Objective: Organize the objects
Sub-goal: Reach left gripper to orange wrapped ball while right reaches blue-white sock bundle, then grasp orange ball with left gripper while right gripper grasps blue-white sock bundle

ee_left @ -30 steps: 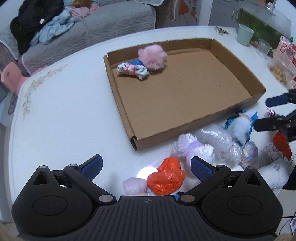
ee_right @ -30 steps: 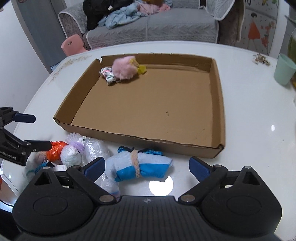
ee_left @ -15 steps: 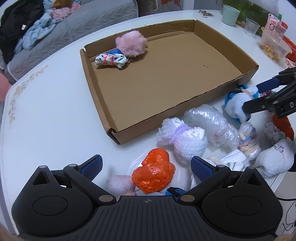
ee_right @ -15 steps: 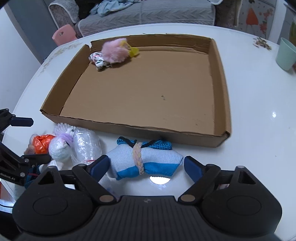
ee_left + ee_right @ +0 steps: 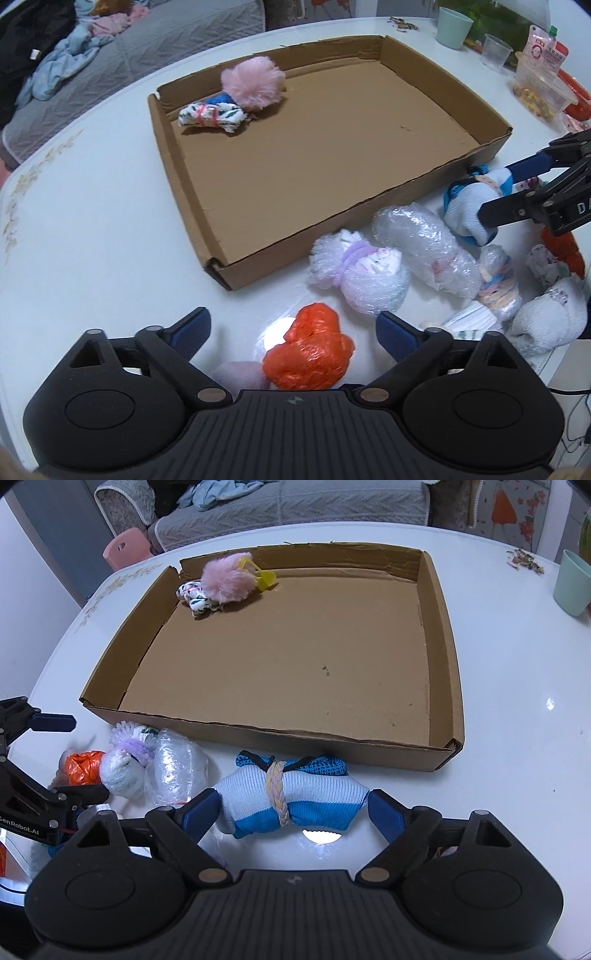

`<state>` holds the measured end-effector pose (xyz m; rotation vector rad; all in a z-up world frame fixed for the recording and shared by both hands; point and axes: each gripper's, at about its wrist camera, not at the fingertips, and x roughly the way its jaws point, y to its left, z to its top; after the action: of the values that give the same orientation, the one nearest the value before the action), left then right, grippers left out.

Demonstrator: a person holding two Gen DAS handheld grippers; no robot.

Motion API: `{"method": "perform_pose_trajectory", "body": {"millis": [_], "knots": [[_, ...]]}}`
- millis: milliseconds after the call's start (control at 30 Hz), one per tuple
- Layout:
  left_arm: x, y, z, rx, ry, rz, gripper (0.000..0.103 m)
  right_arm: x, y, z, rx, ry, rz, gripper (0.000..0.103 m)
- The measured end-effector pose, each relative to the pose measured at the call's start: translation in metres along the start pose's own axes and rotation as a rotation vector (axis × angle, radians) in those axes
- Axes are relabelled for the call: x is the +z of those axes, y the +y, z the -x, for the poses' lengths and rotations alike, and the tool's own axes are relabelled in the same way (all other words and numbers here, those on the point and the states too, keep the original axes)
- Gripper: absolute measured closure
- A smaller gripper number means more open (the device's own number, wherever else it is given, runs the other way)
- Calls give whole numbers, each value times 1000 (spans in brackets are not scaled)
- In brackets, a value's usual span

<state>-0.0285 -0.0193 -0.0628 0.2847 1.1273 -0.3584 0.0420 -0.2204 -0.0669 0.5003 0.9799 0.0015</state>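
A shallow cardboard tray (image 5: 192,206) (image 5: 439,635) lies on the white table, holding a pink pompom (image 5: 253,83) (image 5: 227,579) and a patterned cloth roll (image 5: 210,116) in its far corner. My left gripper (image 5: 293,332) is open around an orange plastic bundle (image 5: 310,356) in front of the tray. My right gripper (image 5: 293,810) is open, its fingers on either side of a white-and-blue sock roll (image 5: 291,799) (image 5: 467,199) tied with a braided band, lying on the table by the tray's near wall.
Bubble-wrapped bundles (image 5: 421,247) (image 5: 173,768), a purple-tied bundle (image 5: 360,273), and several small rolls (image 5: 546,321) lie beside the tray. A green cup (image 5: 454,31) (image 5: 572,587), a plastic cup (image 5: 496,55) and a snack box (image 5: 539,90) stand at the table's far edge. A sofa (image 5: 288,506) lies beyond.
Both grippers have moved forward and lower. The orange bundle now sits between my left fingers, and the sock roll sits closer between my right fingers. Both stay open.
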Motion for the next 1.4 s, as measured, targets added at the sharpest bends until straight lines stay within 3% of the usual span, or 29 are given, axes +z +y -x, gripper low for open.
{"method": "perform_pose_trajectory", "body": {"millis": [167,467,633,867,1000,1167,1400], "knots": [[-5,1,-4,-82,42,40,36,-2,-1,3,19,-1,-5,27],[-9,-3,-3,-122,60,70,53,-5,-4,10,46,9,-21,41],[-7,-5,3,-134,43,78,54,-6,-6,11,50,9,-34,42],[-11,-5,-2,-115,64,81,53,-1,-4,1,26,12,-34,21],[-12,-4,-7,-115,77,81,53,0,-1,-2,41,15,-13,26],[-10,-2,-4,-117,61,92,61,0,-2,3,53,9,-22,39],[-4,-1,10,-127,28,101,61,-4,-3,19,64,-26,-33,41]]}}
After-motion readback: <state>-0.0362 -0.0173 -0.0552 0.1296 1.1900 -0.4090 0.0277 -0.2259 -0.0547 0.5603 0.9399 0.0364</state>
